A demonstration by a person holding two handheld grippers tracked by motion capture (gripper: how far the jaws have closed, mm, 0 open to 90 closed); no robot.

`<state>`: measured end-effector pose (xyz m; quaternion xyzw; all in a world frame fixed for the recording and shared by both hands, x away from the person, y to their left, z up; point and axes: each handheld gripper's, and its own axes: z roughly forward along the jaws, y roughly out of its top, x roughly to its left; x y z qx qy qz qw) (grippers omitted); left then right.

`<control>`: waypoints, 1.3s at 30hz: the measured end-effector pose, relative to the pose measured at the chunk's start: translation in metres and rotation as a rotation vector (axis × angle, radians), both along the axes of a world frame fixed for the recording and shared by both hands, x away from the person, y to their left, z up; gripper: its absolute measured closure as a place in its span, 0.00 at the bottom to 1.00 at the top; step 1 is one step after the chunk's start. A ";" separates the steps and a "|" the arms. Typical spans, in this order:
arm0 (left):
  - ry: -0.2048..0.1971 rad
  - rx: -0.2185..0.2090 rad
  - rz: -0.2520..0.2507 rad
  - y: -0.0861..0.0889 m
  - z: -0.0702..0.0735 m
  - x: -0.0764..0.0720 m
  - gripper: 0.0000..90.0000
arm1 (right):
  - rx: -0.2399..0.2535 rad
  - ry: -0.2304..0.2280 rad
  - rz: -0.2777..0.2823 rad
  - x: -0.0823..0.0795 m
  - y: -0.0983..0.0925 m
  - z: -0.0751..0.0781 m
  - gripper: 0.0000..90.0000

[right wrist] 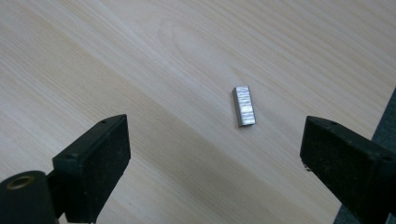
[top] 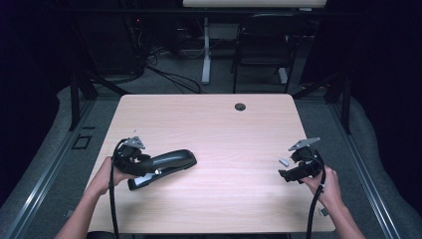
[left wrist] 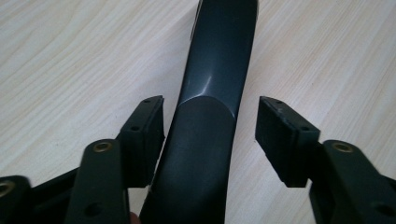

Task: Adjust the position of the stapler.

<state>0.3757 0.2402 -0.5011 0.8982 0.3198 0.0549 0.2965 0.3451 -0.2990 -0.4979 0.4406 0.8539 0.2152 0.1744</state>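
A dark grey stapler (top: pixel 166 163) lies at the front left of the wooden table (top: pixel 214 124), its nose toward the middle. My left gripper (top: pixel 148 167) straddles its rear end. In the left gripper view the stapler (left wrist: pixel 212 84) runs up between the jaws; the left pad (left wrist: pixel 147 135) lies against its side and the right pad (left wrist: pixel 280 137) stands off with a gap. My right gripper (top: pixel 284 174) hovers at the front right, open. A small silver strip of staples (right wrist: pixel 244 106) lies on the wood just beyond its wide-set jaws (right wrist: pixel 215 149), also seen as a strip of staples (top: pixel 283 161).
A round cable hole (top: pixel 240 106) sits near the table's far edge. A dark chair (top: pixel 263 45) and a desk leg (top: pixel 206 55) stand on the floor beyond. The table's right edge (right wrist: pixel 380 116) lies close to the right jaw.
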 end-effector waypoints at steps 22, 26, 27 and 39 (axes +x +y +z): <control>0.028 -0.016 0.039 -0.004 0.002 -0.004 0.61 | -0.003 0.002 -0.010 0.000 -0.001 0.000 0.11; 0.038 -0.015 0.051 -0.008 0.002 -0.005 0.61 | -0.004 0.003 -0.011 0.000 -0.001 0.000 0.11; 0.038 -0.015 0.051 -0.008 0.002 -0.005 0.62 | -0.004 0.003 -0.011 0.000 -0.001 0.000 0.11; 0.058 0.008 0.091 -0.025 0.002 -0.009 0.63 | -0.002 0.004 -0.010 0.001 0.001 -0.001 0.11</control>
